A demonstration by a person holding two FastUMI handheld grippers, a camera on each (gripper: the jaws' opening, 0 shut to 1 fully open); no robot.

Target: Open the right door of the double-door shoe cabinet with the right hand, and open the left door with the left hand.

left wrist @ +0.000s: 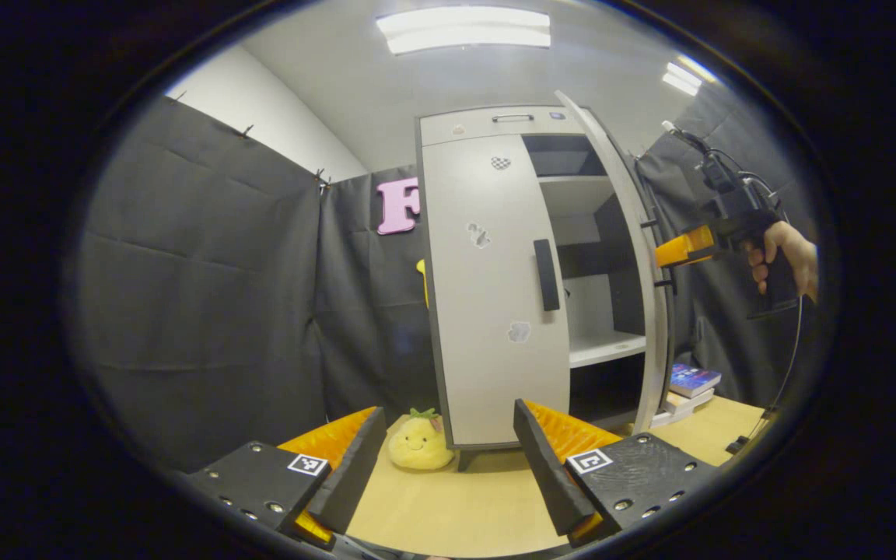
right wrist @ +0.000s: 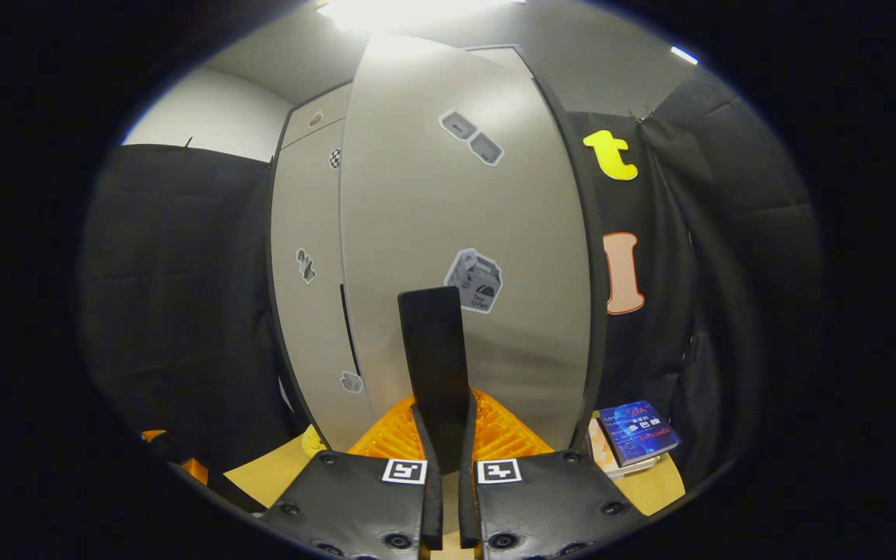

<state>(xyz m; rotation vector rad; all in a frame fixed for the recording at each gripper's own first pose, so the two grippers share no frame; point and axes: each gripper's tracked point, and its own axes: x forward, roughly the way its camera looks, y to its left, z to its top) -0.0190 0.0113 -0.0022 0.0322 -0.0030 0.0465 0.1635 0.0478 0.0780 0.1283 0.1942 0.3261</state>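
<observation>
The cabinet (left wrist: 495, 124) is tall and pale grey, standing upright ahead of the left gripper. Its left door (left wrist: 487, 311) is closed, with a dark vertical handle (left wrist: 546, 274). Its right door (right wrist: 463, 233) is swung open, its dark handle (right wrist: 434, 365) clamped between the right gripper's fingers.

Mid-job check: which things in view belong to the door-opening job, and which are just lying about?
Job:
- right door, swung open, its handle clamped in the right gripper
- left door, closed, with its handle
- left gripper, open, short of the cabinet

Lying about:
- plush toy
- stacked books
- table
</observation>
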